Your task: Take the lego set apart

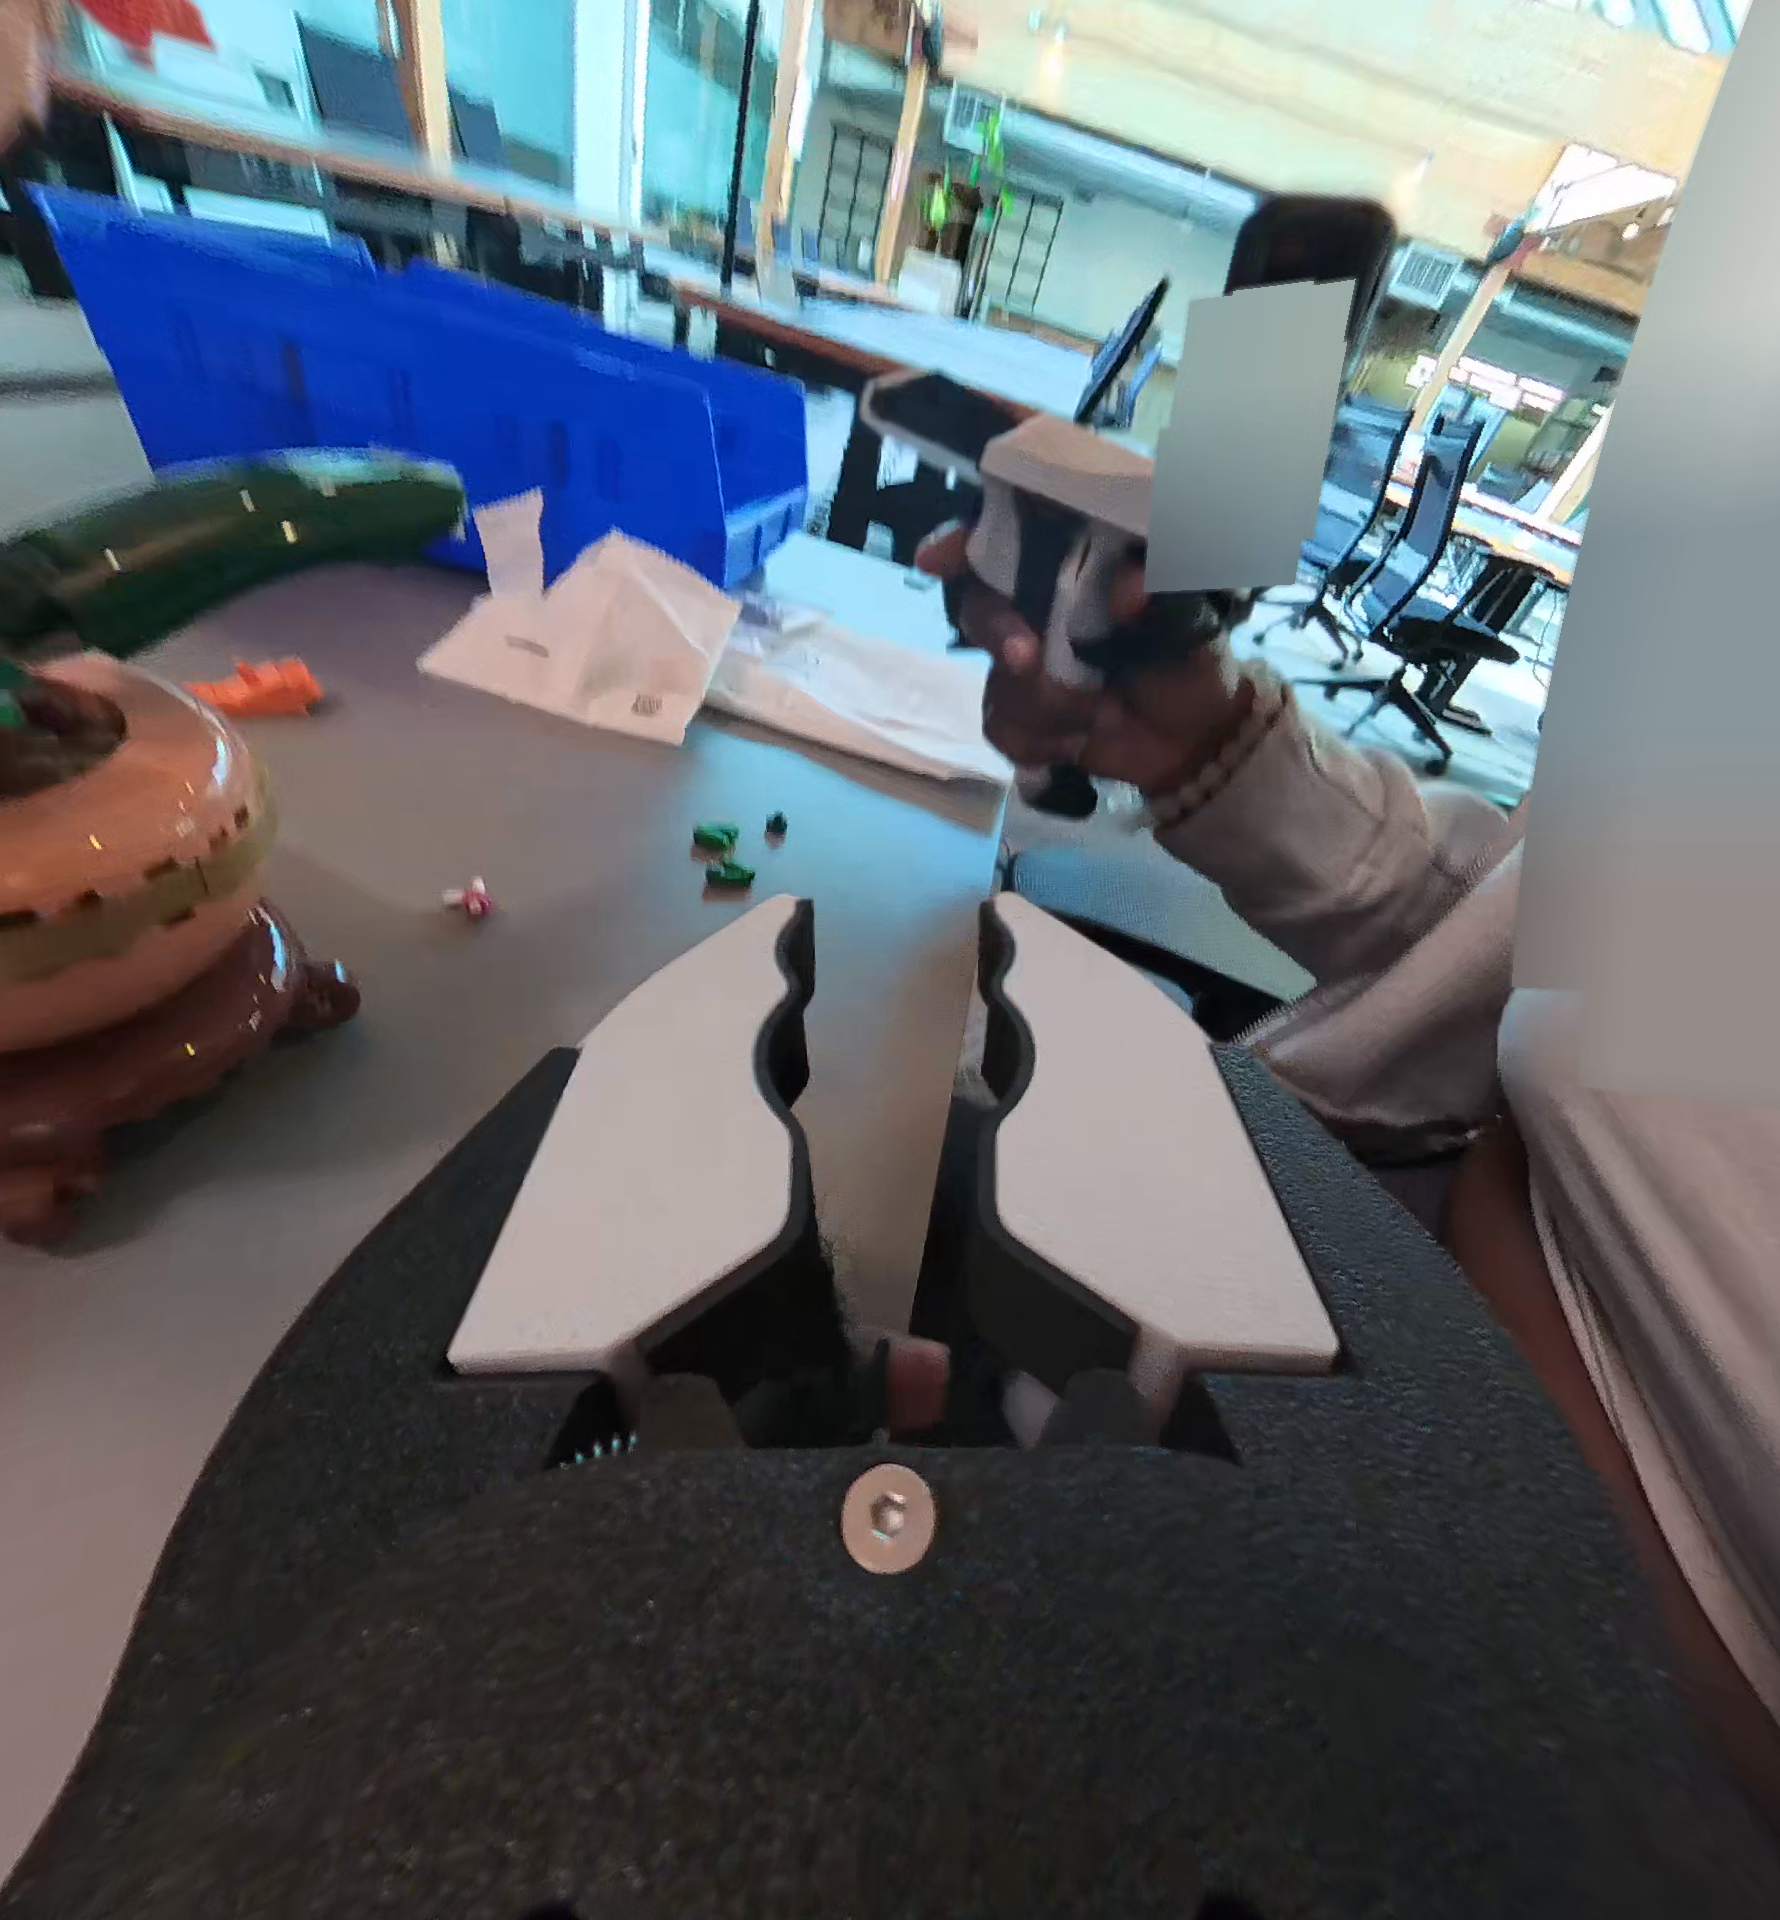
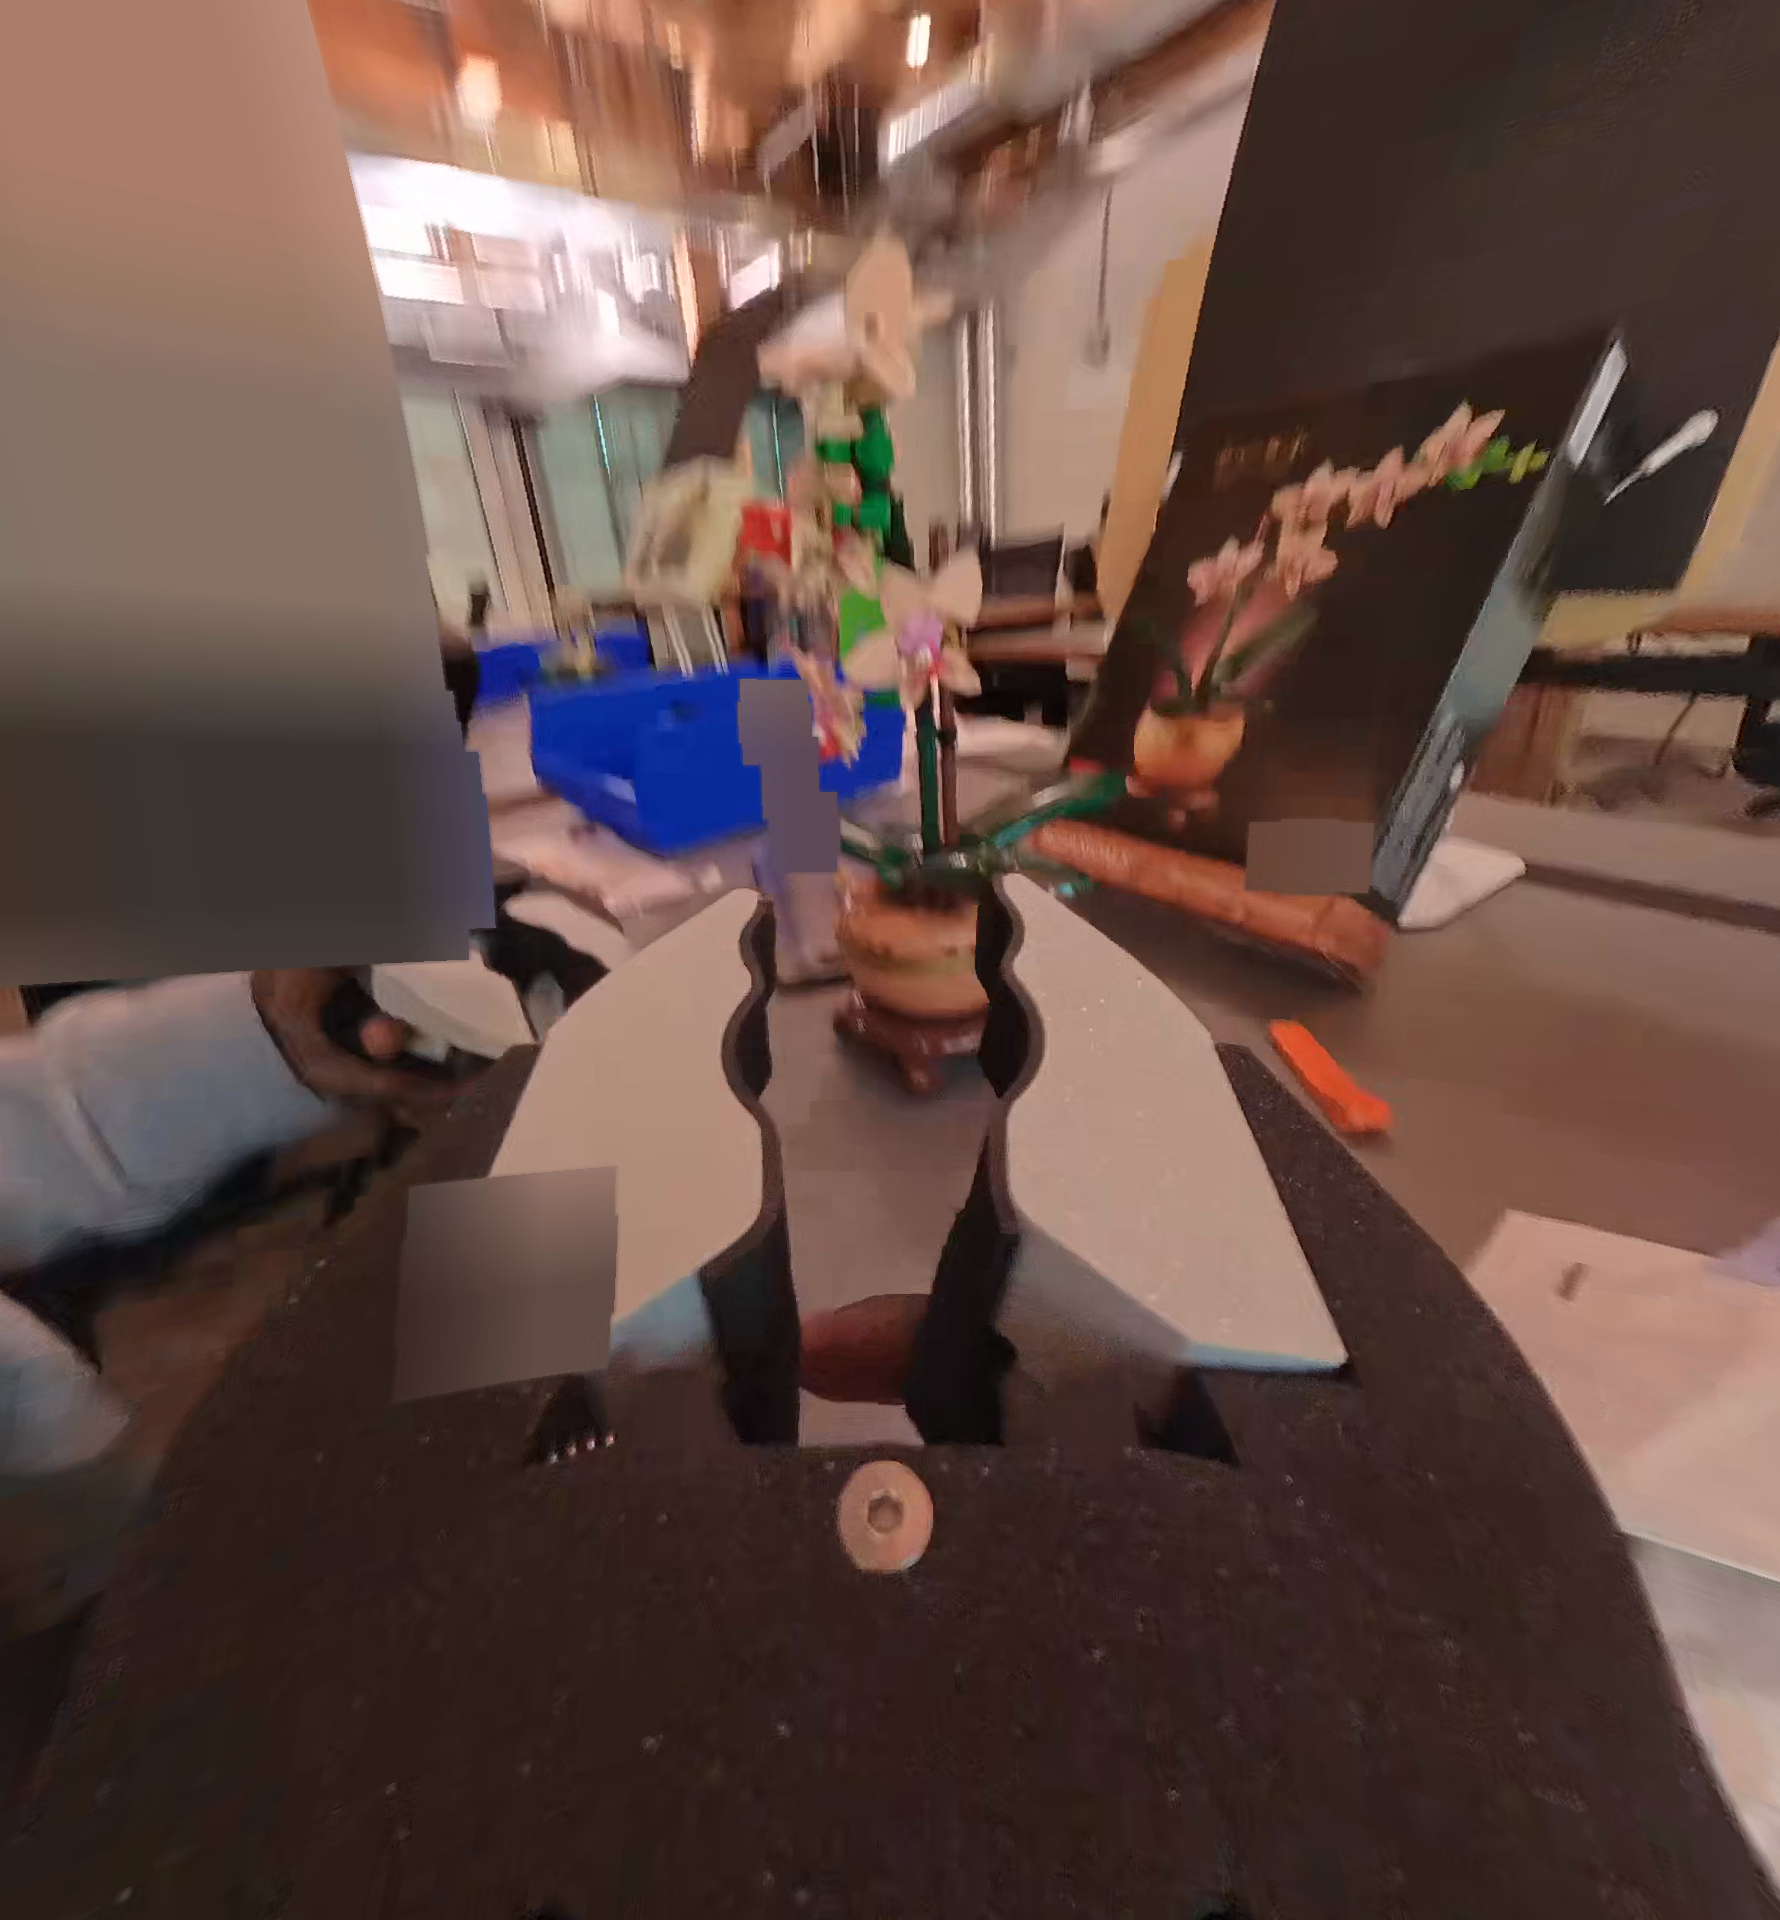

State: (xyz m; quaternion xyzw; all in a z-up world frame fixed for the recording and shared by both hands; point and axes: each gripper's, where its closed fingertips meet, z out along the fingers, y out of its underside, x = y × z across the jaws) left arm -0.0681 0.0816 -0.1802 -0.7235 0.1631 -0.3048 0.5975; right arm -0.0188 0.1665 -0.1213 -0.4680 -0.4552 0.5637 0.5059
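The lego orchid stands on the grey table. In the right wrist view its tan pot (image 2: 912,966) on a brown base sits just beyond my fingertips, with a green stem, dark leaves and pale blurred flowers (image 2: 886,582) above. My right gripper (image 2: 881,904) is open and empty, in line with the pot. In the left wrist view the pot (image 1: 86,883) is at the far left, with a long green leaf (image 1: 211,551) behind it. My left gripper (image 1: 891,914) is open and empty, to the right of the pot, over the table's edge.
Small loose green pieces (image 1: 725,847) and a pink one (image 1: 470,896) lie ahead. An orange brick separator (image 1: 257,686) (image 2: 1327,1075), paper bags (image 1: 595,644), a blue bin (image 1: 450,395) (image 2: 657,748) and the set's dark box (image 2: 1333,644) surround the pot. A hand (image 1: 1062,707) holds the other gripper.
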